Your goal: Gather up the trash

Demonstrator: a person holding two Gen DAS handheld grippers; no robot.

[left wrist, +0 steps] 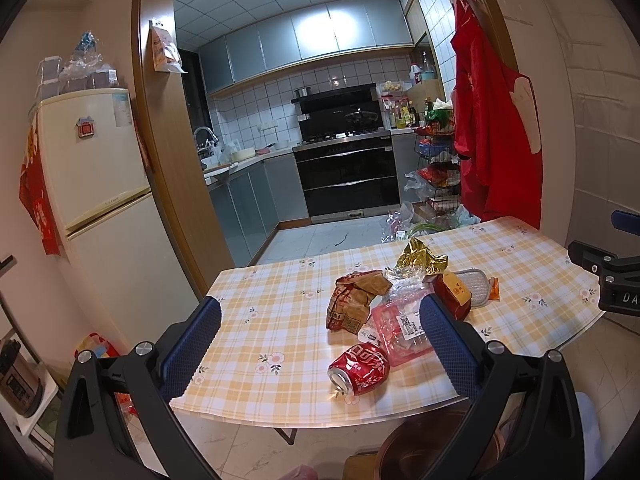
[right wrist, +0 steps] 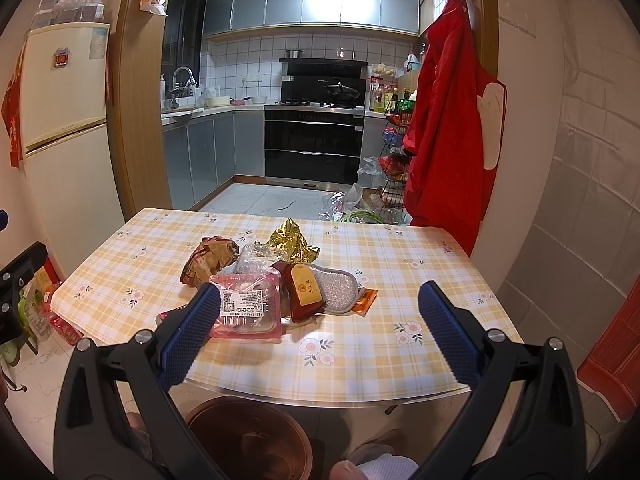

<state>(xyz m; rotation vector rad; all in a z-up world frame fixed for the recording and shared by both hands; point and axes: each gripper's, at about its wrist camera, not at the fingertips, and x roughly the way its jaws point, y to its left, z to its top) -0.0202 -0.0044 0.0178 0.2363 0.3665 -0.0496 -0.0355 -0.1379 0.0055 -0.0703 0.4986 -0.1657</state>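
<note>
We see two fisheye views, each looking forward along its own tongs from just off the near edge of the table [left wrist: 280, 292], angled slightly down. The left wrist view sits toward the table's left corner, with the left tongs [left wrist: 320, 320] framing the bottom, and faces across the table into the kitchen. The right wrist view sits further right and more square to the table [right wrist: 400, 264], with the right tongs [right wrist: 320, 304] in the foreground. Both are close to the table and share its checked top, the litter pile, the oven [left wrist: 346, 180] and the red apron [left wrist: 496, 128]. A bin [right wrist: 248, 432] shows below the edge.
</note>
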